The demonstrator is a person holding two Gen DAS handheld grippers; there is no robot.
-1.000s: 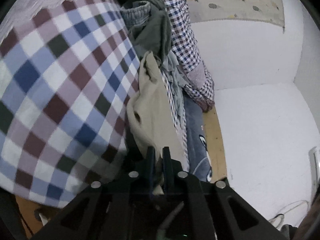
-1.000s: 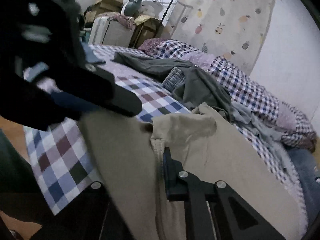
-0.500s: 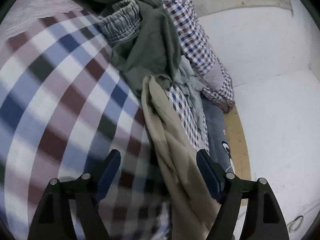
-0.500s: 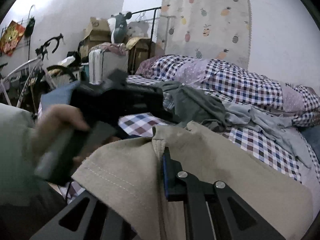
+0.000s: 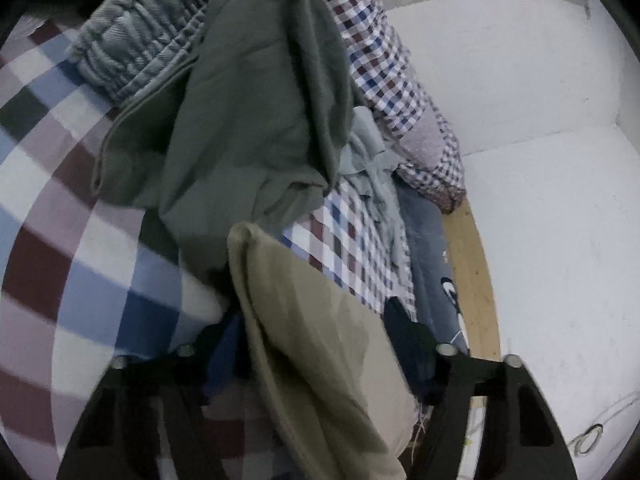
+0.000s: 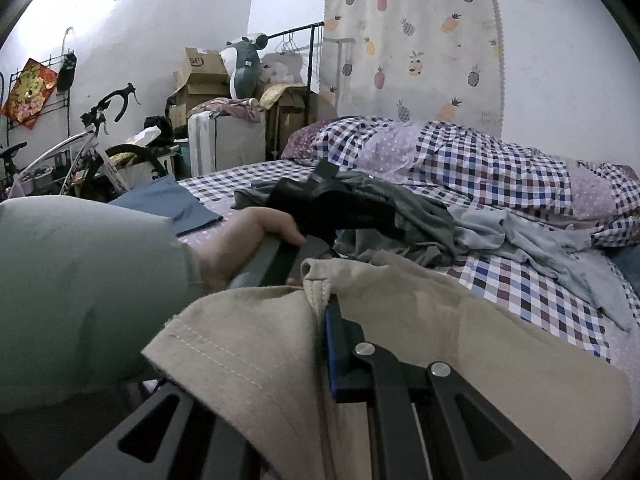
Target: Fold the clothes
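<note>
A beige garment [image 5: 312, 280] runs up between the fingers of my left gripper [image 5: 316, 340], which stands open around it over the checked bed sheet [image 5: 60, 240]. My right gripper [image 6: 326, 312] is shut on a seam of the same beige garment [image 6: 440, 340], which drapes over both sides of it. In the right wrist view a hand [image 6: 248, 236] holds the left gripper [image 6: 340, 208] just beyond the beige cloth. Behind lies a heap: an olive green garment [image 5: 248, 112], grey elastic-waist shorts [image 5: 136, 40] and a pale blue-grey garment [image 6: 540, 244].
A checked quilt [image 6: 460, 156] is bunched along the wall side of the bed. The wooden bed edge [image 5: 472, 280] meets a white wall. A blue folded piece [image 6: 168, 204] lies at the far left of the bed. A bicycle [image 6: 92, 148], boxes [image 6: 200, 76] and a suitcase [image 6: 224, 140] stand beyond.
My left gripper let go of the beige garment, opened, and moved forward along it toward the heap. My right gripper kept its hold and tilted up.
</note>
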